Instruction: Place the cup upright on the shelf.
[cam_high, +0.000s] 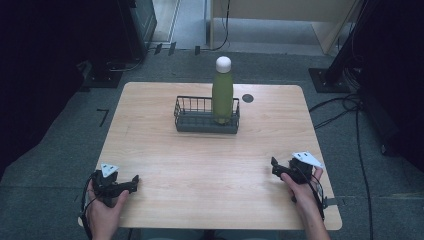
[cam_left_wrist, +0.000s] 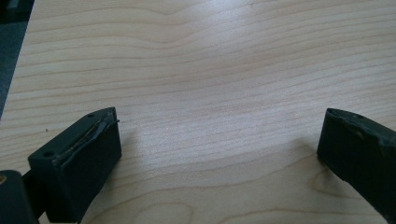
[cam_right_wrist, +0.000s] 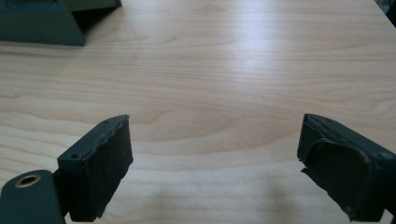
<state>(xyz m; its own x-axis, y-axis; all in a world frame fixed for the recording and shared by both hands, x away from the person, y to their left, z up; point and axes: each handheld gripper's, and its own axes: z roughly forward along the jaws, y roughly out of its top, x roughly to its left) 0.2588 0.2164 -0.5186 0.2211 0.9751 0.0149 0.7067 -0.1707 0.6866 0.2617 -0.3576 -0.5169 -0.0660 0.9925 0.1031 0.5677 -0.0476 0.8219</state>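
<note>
A green bottle (cam_high: 222, 95) with a white cap stands upright in the right end of a dark wire basket (cam_high: 195, 121) at the back middle of the wooden table (cam_high: 210, 165). My left gripper (cam_high: 134, 181) rests near the table's front left corner, held by a hand, and its jaws stand wide apart over bare wood (cam_left_wrist: 219, 135). At the front right my right gripper (cam_high: 274, 165) is likewise open with nothing between its jaws (cam_right_wrist: 215, 144). The basket's base (cam_right_wrist: 42, 23) shows at the top left of the right gripper view.
A small dark round disc (cam_high: 247, 98) lies on the table just right of the basket. Cables (cam_high: 345, 107) trail over the grey floor to the right, and dark stands rise beyond the table's far corners.
</note>
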